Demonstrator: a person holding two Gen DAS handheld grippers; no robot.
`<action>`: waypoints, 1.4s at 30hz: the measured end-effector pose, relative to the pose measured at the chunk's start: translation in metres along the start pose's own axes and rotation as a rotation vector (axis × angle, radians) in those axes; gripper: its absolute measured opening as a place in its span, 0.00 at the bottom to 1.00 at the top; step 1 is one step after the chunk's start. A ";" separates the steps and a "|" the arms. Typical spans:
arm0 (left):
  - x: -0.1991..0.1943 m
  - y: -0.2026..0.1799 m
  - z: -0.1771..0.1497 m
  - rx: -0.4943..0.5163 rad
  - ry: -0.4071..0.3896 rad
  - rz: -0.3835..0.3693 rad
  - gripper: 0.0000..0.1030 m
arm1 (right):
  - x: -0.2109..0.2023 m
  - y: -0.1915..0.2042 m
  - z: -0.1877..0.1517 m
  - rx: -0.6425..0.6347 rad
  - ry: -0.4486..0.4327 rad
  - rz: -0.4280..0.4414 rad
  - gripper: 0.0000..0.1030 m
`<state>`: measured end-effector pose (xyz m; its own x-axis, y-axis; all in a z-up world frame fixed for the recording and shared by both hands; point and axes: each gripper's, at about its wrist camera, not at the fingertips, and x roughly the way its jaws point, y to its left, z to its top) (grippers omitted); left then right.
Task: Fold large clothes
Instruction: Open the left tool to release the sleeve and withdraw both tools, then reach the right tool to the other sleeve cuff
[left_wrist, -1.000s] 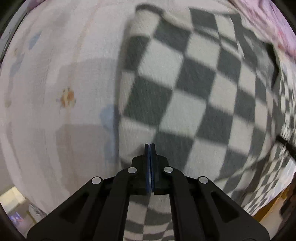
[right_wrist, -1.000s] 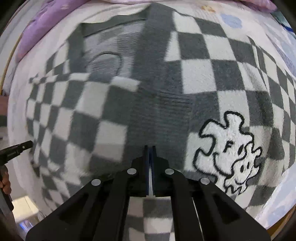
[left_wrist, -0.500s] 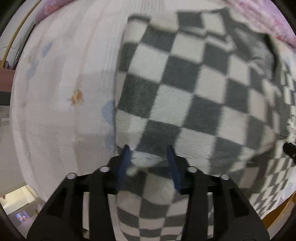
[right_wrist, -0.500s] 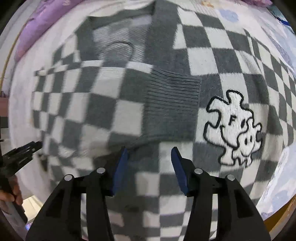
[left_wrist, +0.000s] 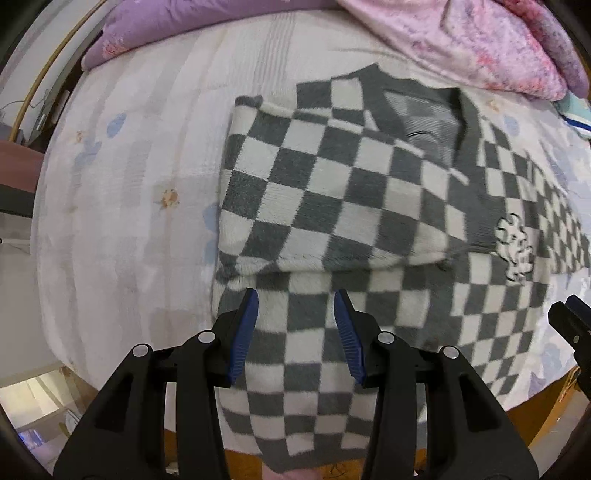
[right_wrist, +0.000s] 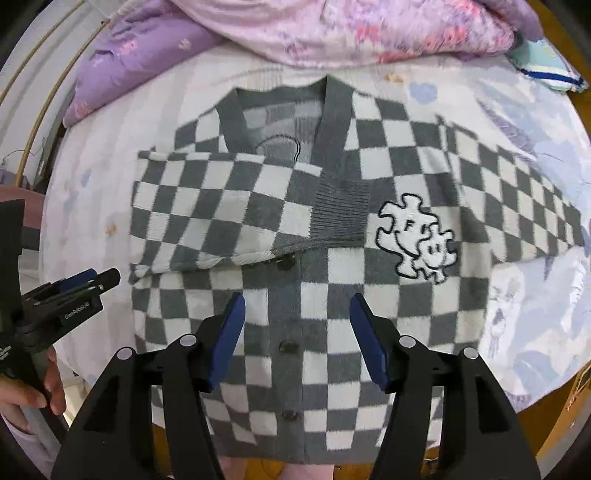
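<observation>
Cardigan (right_wrist: 332, 325): a grey and white checked knit is lying flat on the bed, neckline toward the pillows, button front facing up, hem reaching the near edge of the mattress
Folded sleeve (right_wrist: 221, 214): one sleeve is lying across the chest, its ribbed grey cuff (right_wrist: 340, 214) resting just beside a white cartoon patch (right_wrist: 417, 240)
Other sleeve (right_wrist: 517, 195): is stretching outward over the sheet, not folded in
Left gripper (left_wrist: 295, 299): is hanging above the lower part of the cardigan, pointing down; its blue fingers (left_wrist: 245, 328) are standing apart and released, with nothing between them, only cloth far beneath
Right gripper (right_wrist: 295, 302): is hovering above the button strip; its jaws have just been opening, its fingers (right_wrist: 365, 339) are spread and gripping nothing
Bed (left_wrist: 129, 221): a pale sheet with small flower prints is carrying the garment
Bedding: a purple pillow (right_wrist: 129, 62) and a pink flowered quilt (right_wrist: 351, 26) are sitting at the far end
Containers: none are showing in either view
</observation>
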<state>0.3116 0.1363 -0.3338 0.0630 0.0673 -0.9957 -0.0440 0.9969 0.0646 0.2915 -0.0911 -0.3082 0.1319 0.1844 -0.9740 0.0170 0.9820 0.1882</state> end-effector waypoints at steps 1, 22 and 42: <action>-0.010 -0.001 -0.005 -0.003 -0.009 -0.001 0.43 | -0.009 0.000 -0.005 -0.001 -0.009 -0.002 0.55; -0.153 -0.024 -0.086 0.035 -0.170 -0.031 0.47 | -0.138 0.001 -0.082 -0.014 -0.141 -0.031 0.57; -0.177 -0.084 -0.129 0.371 -0.236 -0.124 0.48 | -0.188 -0.040 -0.164 0.293 -0.237 -0.080 0.74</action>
<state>0.1758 0.0357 -0.1710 0.2722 -0.0888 -0.9581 0.3361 0.9418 0.0082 0.1035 -0.1580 -0.1529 0.3435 0.0594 -0.9373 0.3146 0.9331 0.1744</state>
